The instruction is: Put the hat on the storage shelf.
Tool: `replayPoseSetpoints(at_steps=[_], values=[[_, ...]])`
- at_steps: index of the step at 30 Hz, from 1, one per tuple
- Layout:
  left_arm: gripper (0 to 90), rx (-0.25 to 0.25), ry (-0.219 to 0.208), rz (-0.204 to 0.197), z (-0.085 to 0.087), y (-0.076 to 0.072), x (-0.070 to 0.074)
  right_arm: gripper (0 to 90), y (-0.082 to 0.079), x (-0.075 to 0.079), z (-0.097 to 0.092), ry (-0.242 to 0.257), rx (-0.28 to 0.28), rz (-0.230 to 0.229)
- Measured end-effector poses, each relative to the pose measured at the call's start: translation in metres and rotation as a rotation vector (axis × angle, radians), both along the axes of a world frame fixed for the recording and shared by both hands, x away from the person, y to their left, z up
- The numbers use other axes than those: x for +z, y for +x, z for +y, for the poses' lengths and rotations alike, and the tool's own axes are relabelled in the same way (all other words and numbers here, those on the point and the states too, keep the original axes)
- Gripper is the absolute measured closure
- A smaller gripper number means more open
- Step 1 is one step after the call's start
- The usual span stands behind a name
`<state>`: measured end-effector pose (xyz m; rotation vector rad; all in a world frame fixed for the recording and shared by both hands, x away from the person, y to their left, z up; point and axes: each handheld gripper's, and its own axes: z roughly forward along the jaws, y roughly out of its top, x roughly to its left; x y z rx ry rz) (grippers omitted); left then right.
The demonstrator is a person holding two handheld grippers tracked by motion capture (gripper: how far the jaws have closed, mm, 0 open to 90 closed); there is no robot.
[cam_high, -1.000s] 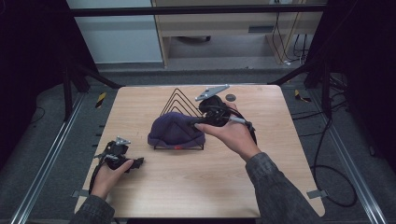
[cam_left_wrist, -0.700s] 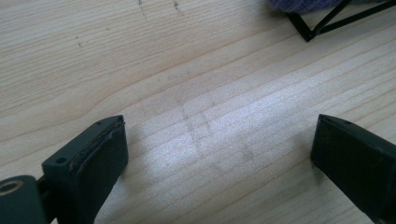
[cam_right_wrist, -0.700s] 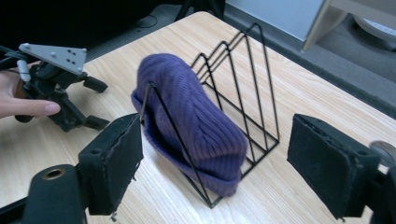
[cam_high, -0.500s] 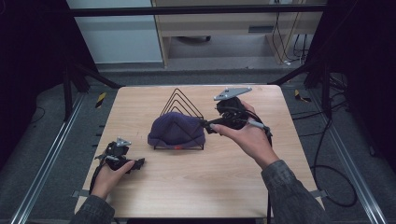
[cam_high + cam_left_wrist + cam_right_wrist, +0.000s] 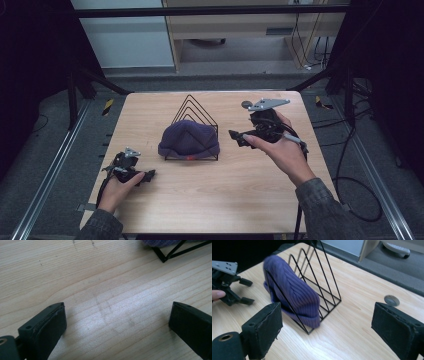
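Keep your left claw (image 5: 148,176) parked wide and empty at seven o'clock on the counter (image 5: 210,200), and draw your right claw (image 5: 235,137), jaws just opened wide, clear of the purple beanie (image 5: 189,140) seated in the wire rack (image 5: 194,107) at centre.

Both tools gape empty, jaws just widened: left tool (image 5: 131,170), right tool (image 5: 239,137).

The hat (image 5: 294,293) is purple ribbed knit cloth, soft and matt. The rack (image 5: 325,277) is thin black wire. The worktop (image 5: 225,200) is pale, smooth-grained wood. Both grippers' fingers (image 5: 263,331) wear rough matt black padding.
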<state>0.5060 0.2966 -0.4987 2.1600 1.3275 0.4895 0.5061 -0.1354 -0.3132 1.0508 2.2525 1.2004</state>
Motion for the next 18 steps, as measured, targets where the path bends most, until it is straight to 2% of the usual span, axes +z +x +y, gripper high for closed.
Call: replayPoseSetpoints(at_steps=[5,14,15,17,18], values=[[0.0,0.0,-0.001,-0.003,0.0,0.0,0.0,9.7,-0.002,-0.012,-0.018,0.002,-0.027,0.021],[0.0,-0.003,-0.003,-0.001,0.0,0.0,0.0,10.2,-0.004,-0.032,-0.038,0.006,-0.063,0.042],[0.0,-0.006,0.0,0.002,0.0,0.0,0.0,10.3,-0.004,-0.041,-0.046,0.015,-0.084,0.049],[0.0,-0.007,0.0,0.002,0.0,0.0,0.0,10.4,-0.005,-0.044,-0.048,0.014,-0.087,0.054],[0.0,-0.007,0.001,0.003,0.0,0.0,0.0,10.9,-0.005,-0.053,-0.054,0.011,-0.105,0.055]])
